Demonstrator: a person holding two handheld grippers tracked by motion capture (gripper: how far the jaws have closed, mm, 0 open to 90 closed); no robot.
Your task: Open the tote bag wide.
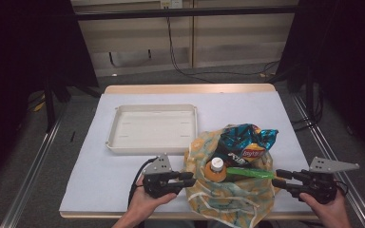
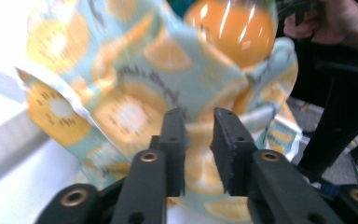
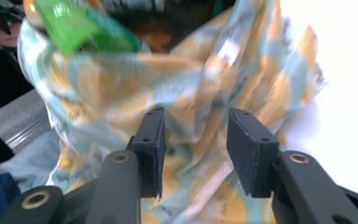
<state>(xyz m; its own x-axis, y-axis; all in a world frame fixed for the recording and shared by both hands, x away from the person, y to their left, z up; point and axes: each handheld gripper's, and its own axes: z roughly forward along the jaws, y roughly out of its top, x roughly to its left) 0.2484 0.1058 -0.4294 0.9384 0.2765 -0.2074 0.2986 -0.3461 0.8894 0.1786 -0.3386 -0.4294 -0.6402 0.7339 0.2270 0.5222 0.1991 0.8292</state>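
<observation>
Orange-slice printed fabric, pale blue in ground, made up the bag [image 1: 228,190] we catalogued at the near edge of the white-covered table [image 1: 123,171]. We found it standing open and slumped, its mouth upward, with three items inside: a blue crisp packet [image 1: 247,142] rising from the far side, an orange bottle [image 1: 216,171] with a white cap at the near left, and a green wrapped item [image 1: 249,173] lying across the opening. We noted a shallow white tray [image 1: 154,128] beyond the bag to the left, just apart from it. We held the left claw [image 1: 190,179] level at the bag's left side; in the left gripper view [image 2: 198,149] a fold of the cloth sat in its narrow gap, though we could not tell whether the pads pressed on it. We held the right claw [image 1: 278,178] level at the bag's right side; in the right gripper view [image 3: 193,149] its jaws stood parted and released, with the blurred cloth behind and between them, not pinched.
</observation>
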